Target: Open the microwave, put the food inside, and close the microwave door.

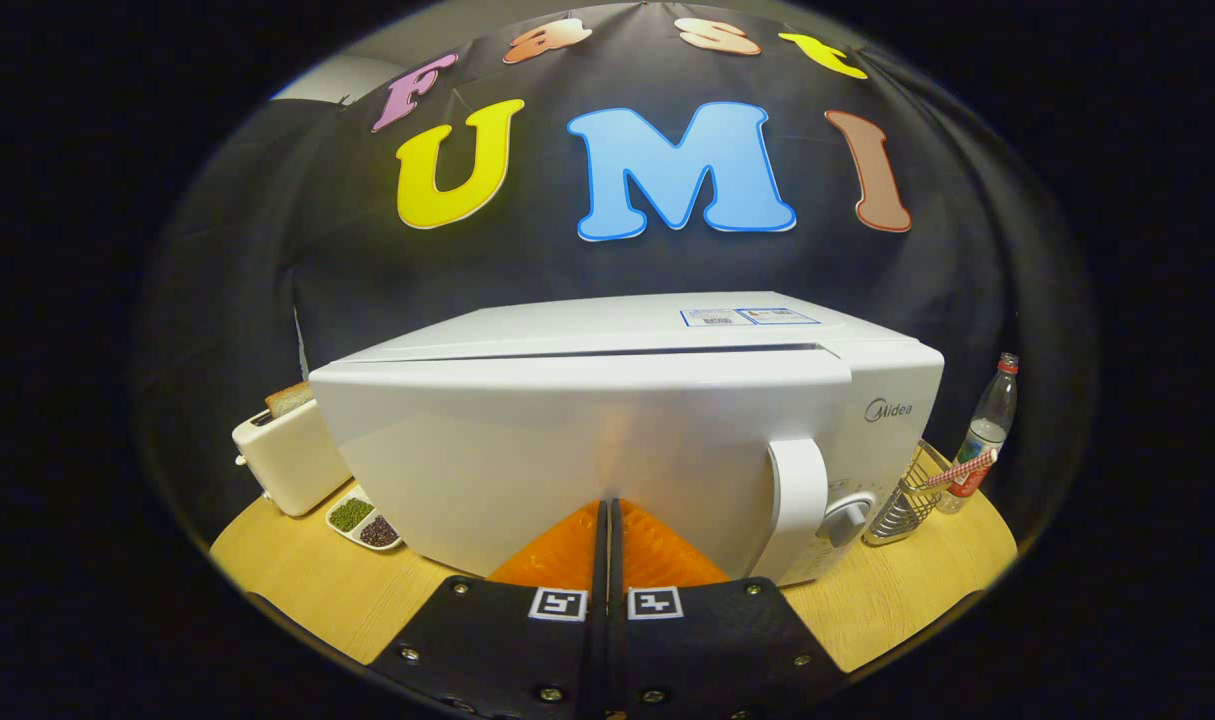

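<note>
Bench (297,580): I see a round wooden top; everything stands on it.
Microwave (587,450): white, biggest thing here, door shut, angled so its front faces me. Door front sits right at the tips of my jaws; contact I cannot confirm.
Door handle (799,505): white vertical bar at the door's right end, off to the right of my jaws, apart from them.
Dial (847,520): round knob just right of the handle, on the control panel.
Gripper (607,515): I hold it level, pointed straight at the lower middle of the door. Orange fingers (657,555) pressed together, only a thin dark seam between them, nothing held.
Toaster (287,455): cream, left of the microwave, bread slice sticking out of the slot.
Wire rack (902,500): right of the microwave, near the bench edge.
Bottle (987,430): clear, red cap, just behind the rack.
Dish (364,522): small two-part dish, green and dark grains, between toaster and microwave.
</note>
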Available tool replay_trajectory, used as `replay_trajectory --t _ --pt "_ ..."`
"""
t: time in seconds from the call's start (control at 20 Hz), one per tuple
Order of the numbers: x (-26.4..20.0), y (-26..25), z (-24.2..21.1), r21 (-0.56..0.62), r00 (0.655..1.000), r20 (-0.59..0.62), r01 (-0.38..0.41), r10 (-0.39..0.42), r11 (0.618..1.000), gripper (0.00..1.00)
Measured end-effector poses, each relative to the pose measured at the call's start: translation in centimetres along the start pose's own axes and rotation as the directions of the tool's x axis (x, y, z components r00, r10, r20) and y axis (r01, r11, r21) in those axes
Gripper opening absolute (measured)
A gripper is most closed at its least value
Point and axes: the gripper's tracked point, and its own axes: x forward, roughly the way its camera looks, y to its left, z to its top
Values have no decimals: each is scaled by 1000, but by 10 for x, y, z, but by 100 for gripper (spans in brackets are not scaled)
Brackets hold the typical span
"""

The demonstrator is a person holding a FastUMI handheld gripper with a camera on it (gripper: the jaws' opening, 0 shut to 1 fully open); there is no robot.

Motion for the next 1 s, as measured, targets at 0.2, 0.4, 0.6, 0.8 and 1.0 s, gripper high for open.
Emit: replay_trajectory --t 0.2,0.4,0.6,0.8,1.0 --pt "10 0 2 20 1000 4 13 -13 1000 1" --pt "-2 1 11 -6 1000 18 22 -22 1000 1" --pt "-29 -1 24 -13 998 49 33 -32 999 1" --pt "-68 -1 34 -23 994 93 56 -53 998 1" --pt "-113 7 44 -41 988 141 70 -64 997 1"
